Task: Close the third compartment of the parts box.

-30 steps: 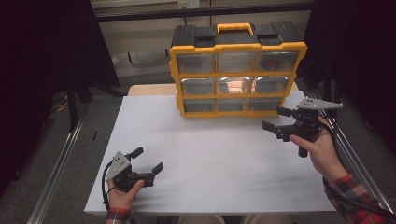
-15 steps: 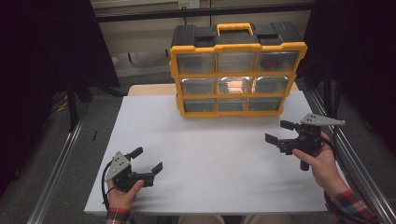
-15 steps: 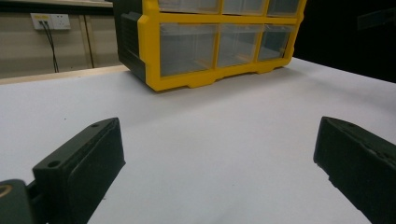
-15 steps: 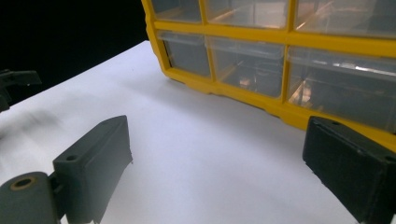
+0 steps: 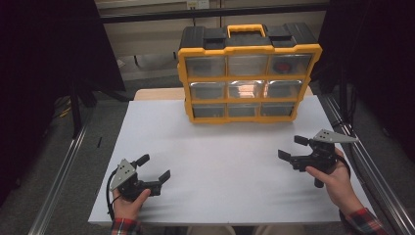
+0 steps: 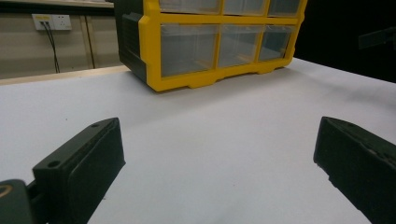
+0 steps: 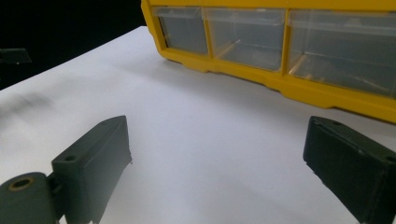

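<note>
There are two tongs, one in each hand. The left gripper (image 5: 155,169) sits low over the white table (image 5: 225,161), on the near side of the yellow box (image 5: 248,73) and off to its left, well apart from it. Its two black jaws are spread wide, with nothing between them. In the left gripper view they stand far from each other, and bare table lies in the gap. The left hand (image 5: 128,204) holds it from behind, and a checked sleeve (image 5: 125,227) peeks out at the wrist.

The right gripper (image 5: 293,148) is on the near side of the box too, off to its right and near the table's right edge. Its two jaws are also spread wide and hold nothing. A grey three-cornered plate sits on top of it. The right hand (image 5: 336,176) grips it from below.

The yellow box stands upright at the far end of the table, between the two tongs but farther back. It touches neither of them. It has nine clear drawers, in three rows of three. On top it has one yellow handle (image 5: 245,29) and black lids. Something red shows inside the top right drawer (image 5: 290,64); what it is cannot be told.
</note>
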